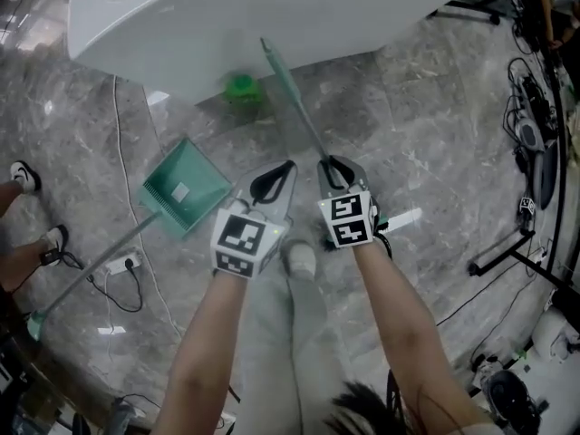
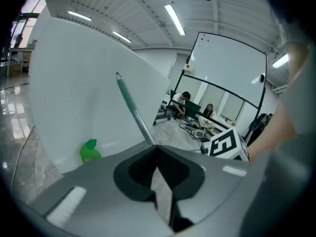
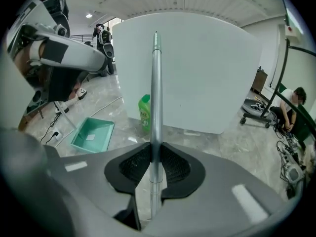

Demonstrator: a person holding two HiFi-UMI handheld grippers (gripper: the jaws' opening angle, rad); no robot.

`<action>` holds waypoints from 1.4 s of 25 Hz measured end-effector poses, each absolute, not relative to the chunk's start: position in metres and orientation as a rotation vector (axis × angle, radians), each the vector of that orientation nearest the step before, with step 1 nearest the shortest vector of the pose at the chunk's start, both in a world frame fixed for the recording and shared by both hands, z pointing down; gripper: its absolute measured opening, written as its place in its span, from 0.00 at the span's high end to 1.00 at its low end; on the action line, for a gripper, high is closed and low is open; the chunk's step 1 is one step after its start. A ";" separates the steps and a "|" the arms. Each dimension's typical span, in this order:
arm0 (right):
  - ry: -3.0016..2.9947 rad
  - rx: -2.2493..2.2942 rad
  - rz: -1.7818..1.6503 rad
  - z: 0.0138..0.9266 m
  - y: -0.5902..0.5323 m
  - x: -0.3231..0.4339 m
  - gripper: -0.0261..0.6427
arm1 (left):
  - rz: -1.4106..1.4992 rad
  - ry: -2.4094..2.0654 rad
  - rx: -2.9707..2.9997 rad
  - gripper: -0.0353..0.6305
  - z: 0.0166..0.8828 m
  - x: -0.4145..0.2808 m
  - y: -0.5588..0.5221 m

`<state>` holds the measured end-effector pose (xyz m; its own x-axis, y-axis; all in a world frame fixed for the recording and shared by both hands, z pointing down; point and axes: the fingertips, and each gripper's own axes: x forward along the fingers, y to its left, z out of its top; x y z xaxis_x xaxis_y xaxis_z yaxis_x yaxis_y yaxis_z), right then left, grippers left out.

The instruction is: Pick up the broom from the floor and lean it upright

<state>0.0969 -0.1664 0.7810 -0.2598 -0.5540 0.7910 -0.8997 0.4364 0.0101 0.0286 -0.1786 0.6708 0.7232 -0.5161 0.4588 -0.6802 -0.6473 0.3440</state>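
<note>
Our right gripper (image 1: 333, 169) is clamped on the broom (image 1: 295, 109) handle, whose long axis runs from the jaws toward 11 o'clock, tip pointing at the white panel (image 1: 272, 7), while our left gripper (image 1: 286, 169), shut and empty, sits just beside at 9 o'clock.

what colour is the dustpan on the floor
Teal green. The dustpan shows best in the head view.

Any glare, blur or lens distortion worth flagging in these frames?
Head view: sharp, with pale glare on the floor top left. Left gripper view: strong fisheye, dark corners, bright ceiling lights. Right gripper view: same fisheye, broom handle crisp.
</note>
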 end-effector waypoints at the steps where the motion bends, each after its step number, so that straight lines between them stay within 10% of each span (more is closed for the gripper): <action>1: -1.954 1.231 0.577 0.774 -0.171 0.093 0.85 | 0.431 -0.910 2.449 0.95 0.661 0.029 -0.180; 35: -2.014 1.237 0.443 0.683 -0.324 -0.017 0.84 | 0.281 -1.249 2.470 0.95 0.540 -0.080 -0.284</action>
<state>-0.0173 -0.3241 0.6829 -0.2798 -0.6261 0.7279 -0.8735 0.4805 0.0776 -0.0797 -0.2844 0.5397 0.5902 -0.7360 0.3318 -0.8071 -0.5459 0.2247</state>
